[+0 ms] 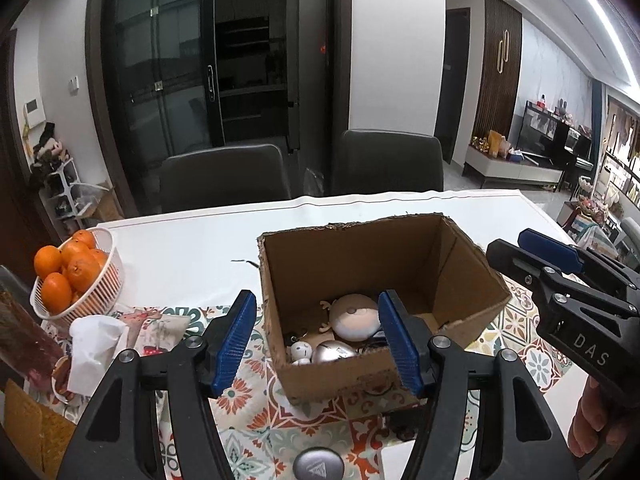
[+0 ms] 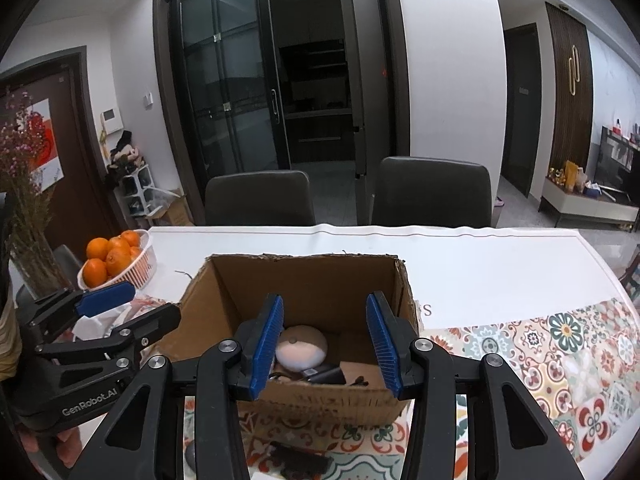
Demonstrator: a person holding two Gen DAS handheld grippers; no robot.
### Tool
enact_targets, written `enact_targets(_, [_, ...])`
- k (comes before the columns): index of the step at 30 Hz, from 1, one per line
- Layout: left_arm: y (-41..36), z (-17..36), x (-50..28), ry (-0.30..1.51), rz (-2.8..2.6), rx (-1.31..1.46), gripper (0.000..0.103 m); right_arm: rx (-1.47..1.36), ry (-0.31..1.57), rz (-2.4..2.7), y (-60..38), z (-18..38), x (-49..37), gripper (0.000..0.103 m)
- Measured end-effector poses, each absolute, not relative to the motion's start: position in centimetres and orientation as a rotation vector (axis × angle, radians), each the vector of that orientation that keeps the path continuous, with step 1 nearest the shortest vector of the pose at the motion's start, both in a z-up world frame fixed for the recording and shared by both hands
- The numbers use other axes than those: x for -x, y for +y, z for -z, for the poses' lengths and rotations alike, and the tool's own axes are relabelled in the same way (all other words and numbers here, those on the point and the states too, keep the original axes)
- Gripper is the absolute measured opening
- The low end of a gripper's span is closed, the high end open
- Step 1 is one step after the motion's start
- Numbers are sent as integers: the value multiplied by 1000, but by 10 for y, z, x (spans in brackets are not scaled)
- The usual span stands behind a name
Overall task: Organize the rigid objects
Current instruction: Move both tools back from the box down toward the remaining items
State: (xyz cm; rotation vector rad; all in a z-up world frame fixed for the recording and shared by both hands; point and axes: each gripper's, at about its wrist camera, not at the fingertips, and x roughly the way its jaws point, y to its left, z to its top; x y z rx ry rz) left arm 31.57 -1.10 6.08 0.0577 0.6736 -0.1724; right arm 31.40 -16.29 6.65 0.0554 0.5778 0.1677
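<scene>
While both tools gape empty, left tool (image 1: pixel 318 338) & right tool (image 2: pixel 326 346) hover above cardboard box (image 1: pixel 460 280).

The box (image 1: pixel 384 300) is open on top; toys (image 1: pixel 356 318) crowd its floor, its walls hemming the sides.

Basket (image 1: pixel 105 236) w/ oranges (image 1: pixel 66 272), tissue (image 1: pixel 92 344), 2 chairs (image 2: pixel 432 192).

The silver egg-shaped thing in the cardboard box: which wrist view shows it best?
The left wrist view. There the silver egg lies plainly visible at the front of the cardboard box, beside a small white figure. In the right wrist view the box's near wall and the right claw cover that corner, so the egg cannot be made out.
</scene>
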Motion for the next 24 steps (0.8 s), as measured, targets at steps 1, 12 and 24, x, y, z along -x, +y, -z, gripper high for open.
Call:
enact_targets(1, [-11, -62, -312, 669, 170, -60, 63, -55, 574, -168, -162, -67, -311, 45])
enact_targets(12, [1, -65, -272, 628, 161, -62, 63, -63, 554, -179, -156, -67, -275, 48])
enact_targets(24, [15, -43, -244, 648, 130, -67, 66, -76, 577, -177, -145, -48, -254, 65])
